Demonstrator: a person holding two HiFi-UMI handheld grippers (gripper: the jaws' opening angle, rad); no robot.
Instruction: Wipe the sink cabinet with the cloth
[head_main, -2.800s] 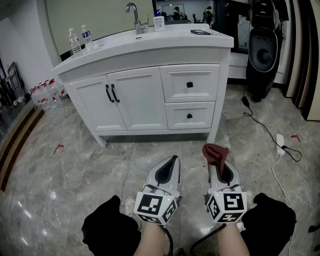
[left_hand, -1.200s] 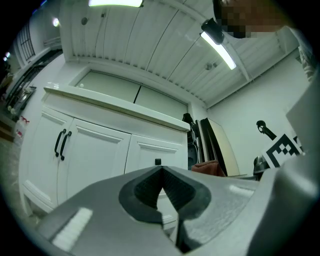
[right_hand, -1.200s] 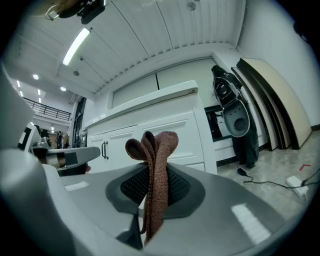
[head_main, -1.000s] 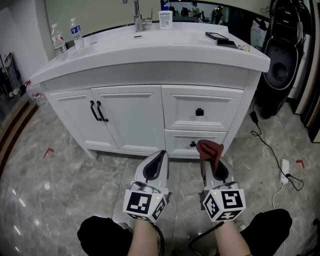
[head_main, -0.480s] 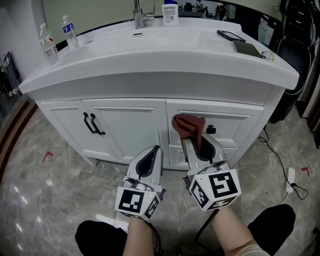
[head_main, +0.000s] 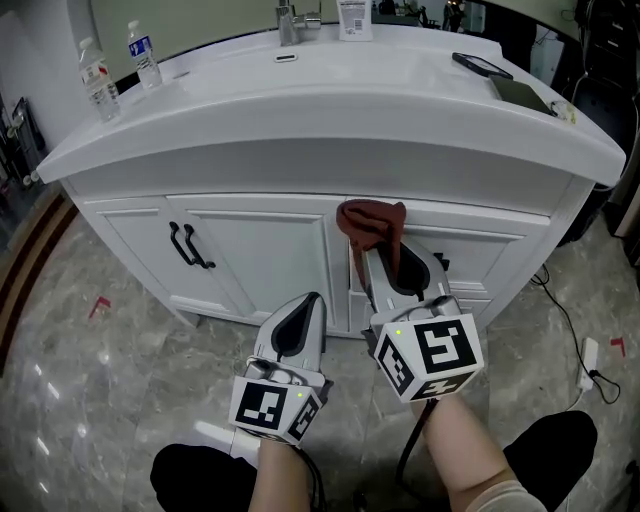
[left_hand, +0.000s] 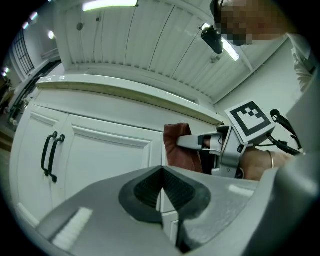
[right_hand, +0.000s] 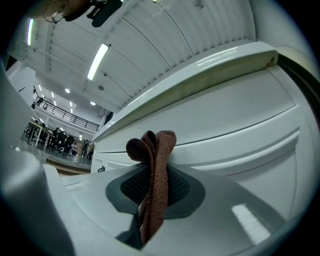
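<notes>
The white sink cabinet (head_main: 260, 250) fills the head view, with a curved countertop, two doors with black handles (head_main: 186, 245) and drawers on the right. A reddish-brown cloth (head_main: 372, 226) sticks up from my right gripper (head_main: 380, 250), which is shut on it; the cloth's folded top sits against the upper drawer front just under the countertop overhang. The right gripper view shows the cloth (right_hand: 154, 165) pinched between the jaws, close to the drawer face (right_hand: 235, 125). My left gripper (head_main: 297, 325) is shut and empty, lower and left, facing the door (left_hand: 110, 150). It sees the cloth (left_hand: 181, 150) too.
On the countertop stand two water bottles (head_main: 98, 80) at the left, a faucet (head_main: 292, 22) at the back and a dark phone (head_main: 482, 66) with a card at the right. A black appliance stands far right. A cable and power strip (head_main: 590, 352) lie on the marble floor.
I have come up to the cabinet from a distance. The right gripper has risen and moved forward, bringing the cloth from floor level up to the top drawer front. The left gripper stays low.
</notes>
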